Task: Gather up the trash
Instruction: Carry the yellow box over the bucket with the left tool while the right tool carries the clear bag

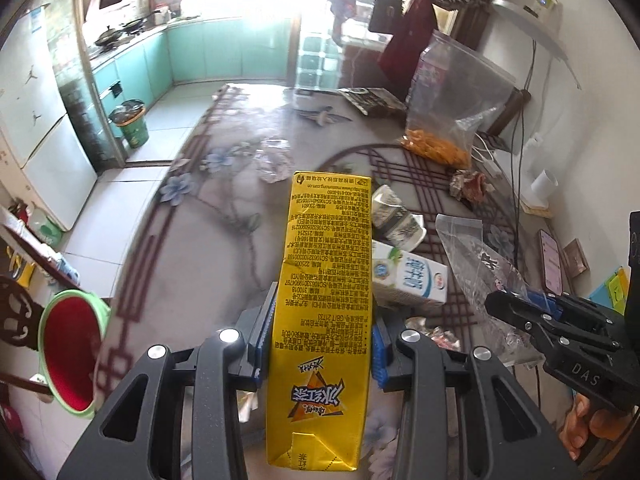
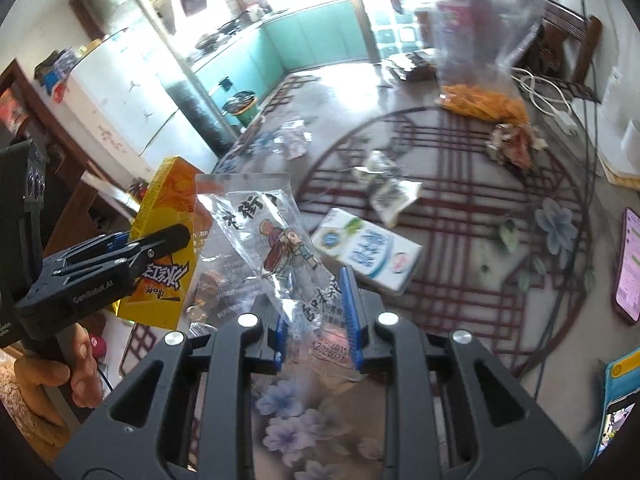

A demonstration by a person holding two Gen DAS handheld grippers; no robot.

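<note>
Partway through, by the look of it: two pieces in hand, several more lying about. Left gripper (image 1: 316,344) clamped on a yellow drink carton (image 1: 324,296), jaws pressed against its two sides, carton raised clear of the worktop (image 1: 224,216) and pointing away along the fingers. Right gripper (image 2: 318,322) closed on a clear printed wrapper (image 2: 276,236), jaws pinching its lower end, the rest of the film standing up and forward, off the surface. Neither piece dropped anywhere yet; a red bin with a green rim (image 1: 72,352) waiting low on the left beside the worktop edge, likely the destination, though not certain. Left on the worktop: a white-and-blue milk carton (image 1: 408,280) lying on its side just ahead of the held carton, a crushed paper cup (image 1: 396,216) right behind it, a crumpled clear film (image 1: 274,160) farther off, a crumpled reddish wrapper (image 1: 470,186) near the far right, and some small foil scraps (image 1: 434,334) close to the left jaws. Also a large zip bag with orange snacks (image 1: 448,120) standing at the back, and a phone (image 2: 630,264) at the right edge, probably not trash. Bulk of the clearing apparently ahead: deposit both held items, then at least four or five pickups.
</note>
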